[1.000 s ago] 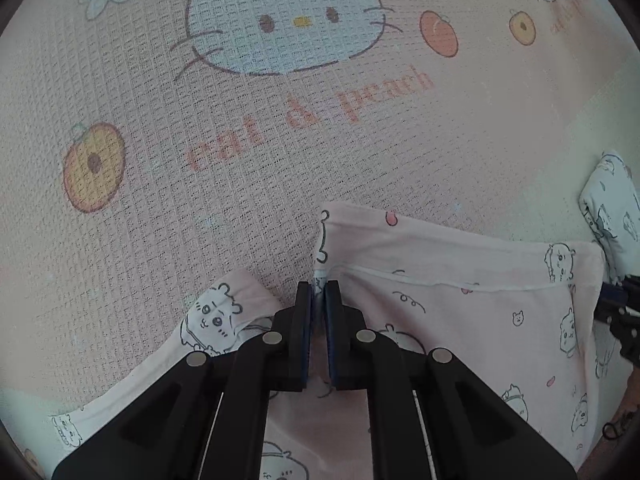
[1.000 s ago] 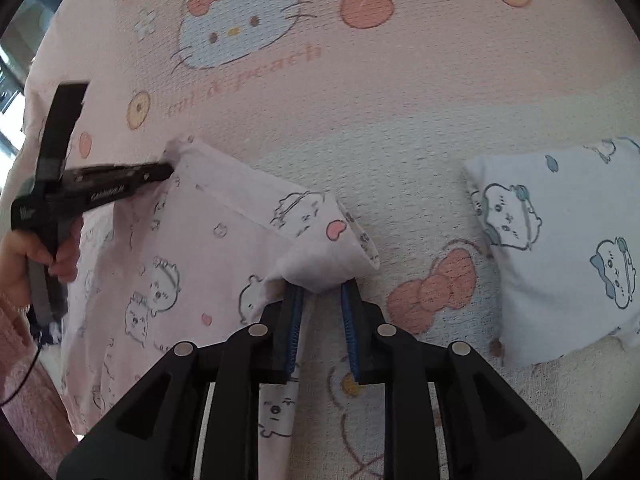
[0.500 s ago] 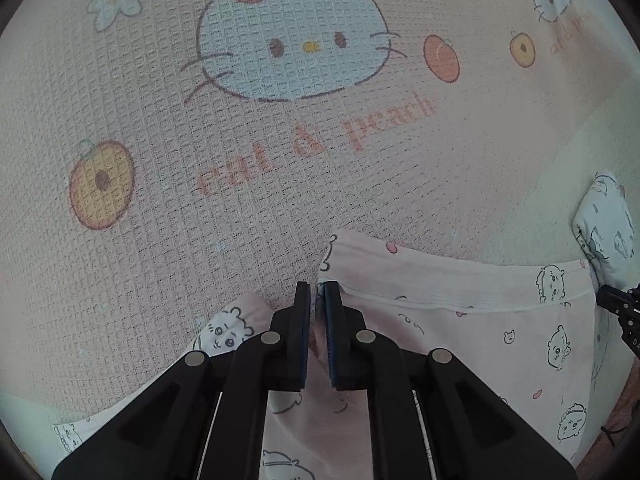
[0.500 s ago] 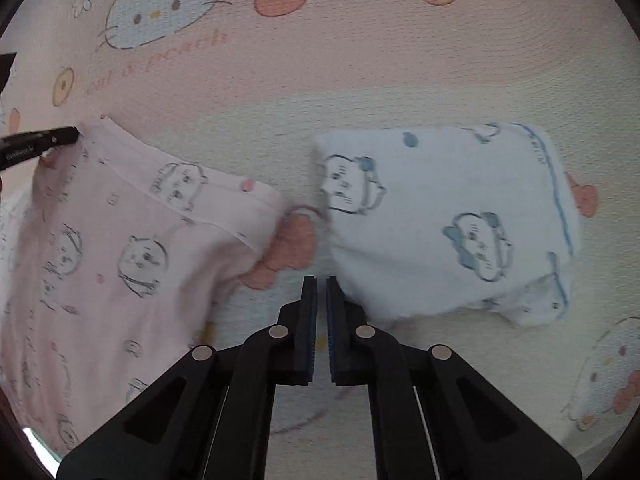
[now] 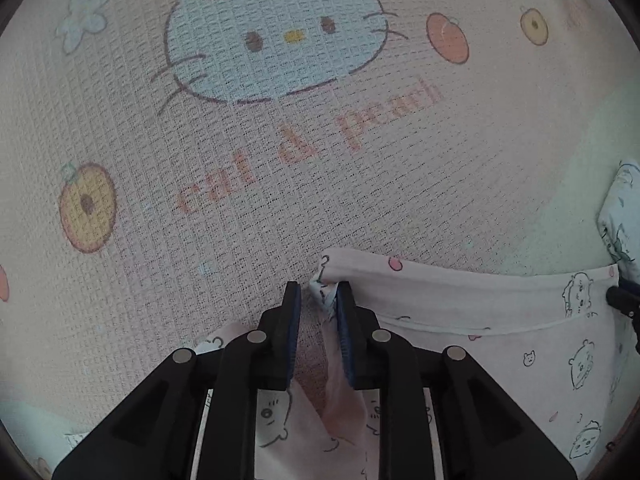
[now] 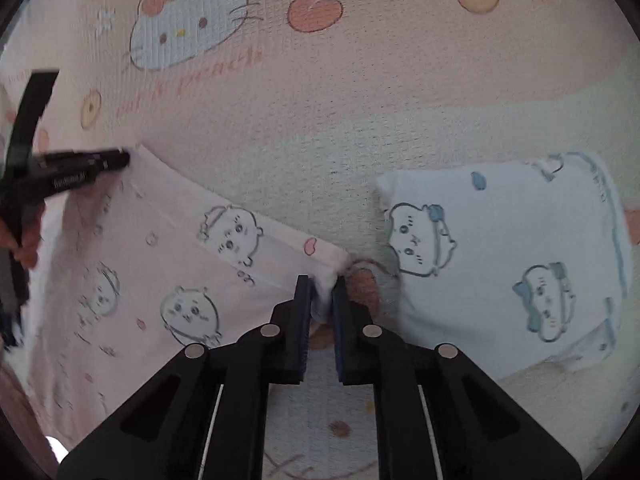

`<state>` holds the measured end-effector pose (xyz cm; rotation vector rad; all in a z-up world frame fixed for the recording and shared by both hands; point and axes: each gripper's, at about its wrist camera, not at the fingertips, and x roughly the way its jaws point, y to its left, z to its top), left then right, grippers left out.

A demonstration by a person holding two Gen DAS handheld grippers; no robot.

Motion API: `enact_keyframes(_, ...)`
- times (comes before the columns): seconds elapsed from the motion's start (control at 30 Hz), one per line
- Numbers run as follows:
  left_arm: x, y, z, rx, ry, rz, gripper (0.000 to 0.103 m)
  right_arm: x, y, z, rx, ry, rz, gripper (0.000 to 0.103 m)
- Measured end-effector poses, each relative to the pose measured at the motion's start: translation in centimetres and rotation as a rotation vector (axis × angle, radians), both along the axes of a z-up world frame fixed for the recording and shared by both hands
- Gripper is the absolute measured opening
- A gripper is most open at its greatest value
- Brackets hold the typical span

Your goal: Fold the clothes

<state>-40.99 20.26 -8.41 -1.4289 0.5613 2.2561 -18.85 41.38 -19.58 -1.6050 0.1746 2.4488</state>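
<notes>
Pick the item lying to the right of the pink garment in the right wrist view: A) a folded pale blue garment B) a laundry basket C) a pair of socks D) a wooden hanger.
A: the folded pale blue garment with cartoon prints lies on the blanket, just right of the pink garment.

Printed garment (image 6: pixel 168 280) spread on the blanket (image 6: pixel 360 100), folded garment (image 6: pixel 520 260) just right of it, lettering (image 5: pixel 312 152) far behind

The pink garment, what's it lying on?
The pink garment lies on a waffle-textured blanket printed with cats and peaches. A red bow print peeks out by its corner; whatever print lies beneath the garment is covered.
</notes>
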Motion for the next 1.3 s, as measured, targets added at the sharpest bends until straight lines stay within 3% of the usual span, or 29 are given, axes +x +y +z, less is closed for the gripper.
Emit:
enact_keyframes(0.07,-0.2,0.5,0.1,-0.035,0.003,-0.01,0.02,0.6,0.0,0.4,0.158,-0.026,-0.009,0.003)
enact_keyframes(0.13,-0.1,0.7,1.1,-0.035,-0.007,0.02,0.02,1.1,0.9,0.9,0.106,-0.005,-0.036,0.005)
enact_keyframes(0.23,1.9,0.8,4.5,0.08,0.022,0.069,0.022,1.8,1.2,1.4,-0.009,0.042,-0.101,0.01)
enact_keyframes(0.33,6.3,-1.1,6.7,0.173,0.031,0.076,0.044,2.2,-0.6,2.3,0.002,0.075,-0.084,0.011)
enact_keyframes(0.4,9.0,-2.1,7.4,0.21,-0.012,0.071,0.047,2.8,-2.8,2.7,-0.056,0.079,-0.034,0.012)
enact_keyframes(0.47,11.6,-3.5,7.2,0.217,-0.07,0.062,0.047,3.6,-5.1,3.0,-0.136,0.079,0.019,0.013)
enact_keyframes(0.63,20.3,-8.4,4.9,0.105,-0.151,0.087,0.047,5.9,-11.0,4.0,-0.323,0.081,0.144,0.017)
enact_keyframes(0.8,23.5,-13.6,2.3,0.118,-0.228,0.187,0.047,10.1,-17.0,3.9,-0.38,0.044,0.186,0.02)
enact_keyframes(1.0,26.1,-17.6,0.9,0.148,-0.264,0.251,0.047,13.2,-21.3,2.1,-0.325,-0.059,0.187,0.021)
enact_keyframes(1.17,28.1,-19.0,1.2,0.17,-0.252,0.232,0.047,14.8,-22.3,1.9,-0.259,-0.069,0.121,0.021)
enact_keyframes(1.3,29.0,-19.4,0.8,0.138,-0.248,0.199,0.047,16.1,-22.7,0.8,-0.193,-0.093,0.113,0.021)
